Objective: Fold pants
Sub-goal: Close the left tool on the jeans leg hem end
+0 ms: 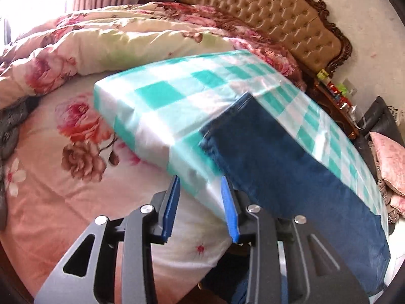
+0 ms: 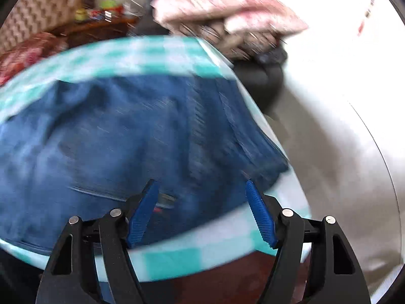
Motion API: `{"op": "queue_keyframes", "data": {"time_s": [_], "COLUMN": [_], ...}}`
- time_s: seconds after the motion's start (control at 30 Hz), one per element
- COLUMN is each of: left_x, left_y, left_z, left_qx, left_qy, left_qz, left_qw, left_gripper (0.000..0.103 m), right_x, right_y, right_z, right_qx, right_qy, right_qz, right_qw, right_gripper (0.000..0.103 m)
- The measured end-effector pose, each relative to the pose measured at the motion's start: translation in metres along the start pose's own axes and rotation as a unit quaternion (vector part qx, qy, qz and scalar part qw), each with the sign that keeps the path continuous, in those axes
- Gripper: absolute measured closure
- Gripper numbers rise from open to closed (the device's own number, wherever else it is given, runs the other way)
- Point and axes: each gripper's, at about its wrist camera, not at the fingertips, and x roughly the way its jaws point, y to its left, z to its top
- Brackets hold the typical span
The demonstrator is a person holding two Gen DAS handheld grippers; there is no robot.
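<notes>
Both tongs stand released with nothing gripped. My left gripper [image 1: 200, 190] has its blue pads [image 1: 170, 215] partly apart, hanging off the near edge of the checked tablecloth [image 1: 157, 93], beside the hem end of the jeans [image 1: 278, 157]. My right gripper [image 2: 200, 195] is spread wider, hovering over the jeans [image 2: 114, 139] near what looks like the waist, pads clear of the denim.

The jeans lie lengthwise across the checked tablecloth, one long dark blue band running along its near side.

Risks, as I judge them: the left jaws sit closer to tablecloth than to denim, so closing now could pinch the slick plastic cover instead of the hem and drag it off the table. Both views are smeared, the right one badly, so I can't place the seams well. A one-layer pinch at the waist would let the under layer sag and skew the fold.

Denim looks heavy, matte, faintly faded, with stitched seams. The tablecloth is glossy and turquoise-and-white, draped over a square corner. Beyond it, a soft floral quilt [image 1: 76, 58] and a tufted headboard [image 1: 265, 7].
</notes>
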Motion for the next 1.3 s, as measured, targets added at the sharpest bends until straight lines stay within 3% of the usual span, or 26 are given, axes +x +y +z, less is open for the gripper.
{"op": "queue_keyframes", "data": {"time_s": [0.1,0.17,0.23,0.3,0.47,0.57,0.67,0.8,0.93,1.1,1.17,1.3], "left_x": [0.010,0.021,0.031,0.037,0.047,0.044,0.037,0.043,0.047,0.060,0.061,0.059], "left_y": [-0.002,0.000,0.001,-0.001,-0.005,-0.012,-0.010,0.006,0.009,-0.003,-0.007,-0.008], "left_z": [0.012,0.019,0.023,0.025,0.028,0.026,0.022,0.024,0.036,0.036,0.035,0.036], "left_qx": [0.012,0.019,0.028,0.046,0.091,0.131,0.146,0.132,0.101,0.136,0.143,0.142], "left_qy": [-0.006,0.002,0.007,0.008,0.025,0.025,0.017,0.023,0.021,0.031,0.032,0.028], "left_qz": [-0.008,-0.011,-0.013,-0.014,-0.038,-0.059,-0.083,-0.097,-0.125,-0.071,-0.068,-0.061], "left_qw": [0.9999,0.9998,0.9995,0.9988,0.9948,0.9892,0.9856,0.9862,0.9867,0.9877,0.9869,0.9875], "left_gripper": [0.070,0.070,0.070,0.070,0.070,0.061,0.060,0.062,0.062,0.068,0.077,0.081], "right_x": [-0.021,-0.040,-0.059,-0.075,-0.088,-0.080,-0.077,-0.062,-0.044,-0.040,-0.040,-0.042], "right_y": [0.054,0.108,0.162,0.221,0.328,0.384,0.426,0.457,0.459,0.461,0.462,0.463], "right_z": [0.014,0.022,0.027,0.029,0.038,0.039,0.033,0.027,0.035,0.033,0.031,0.028], "right_qx": [-0.054,-0.102,-0.147,-0.190,-0.245,-0.261,-0.279,-0.304,-0.295,-0.295,-0.291,-0.292], "right_qy": [-0.029,-0.049,-0.065,-0.072,-0.073,-0.048,-0.034,-0.030,-0.028,-0.034,-0.037,-0.047], "right_qz": [0.065,0.119,0.189,0.231,0.310,0.337,0.330,0.307,0.271,0.265,0.259,0.249], "right_qw": [0.996,0.986,0.969,0.951,0.916,0.903,0.901,0.901,0.916,0.917,0.920,0.922], "right_gripper": [0.035,0.035,0.035,0.036,0.036,0.036,0.036,0.050,0.055,0.055,0.055,0.055]}}
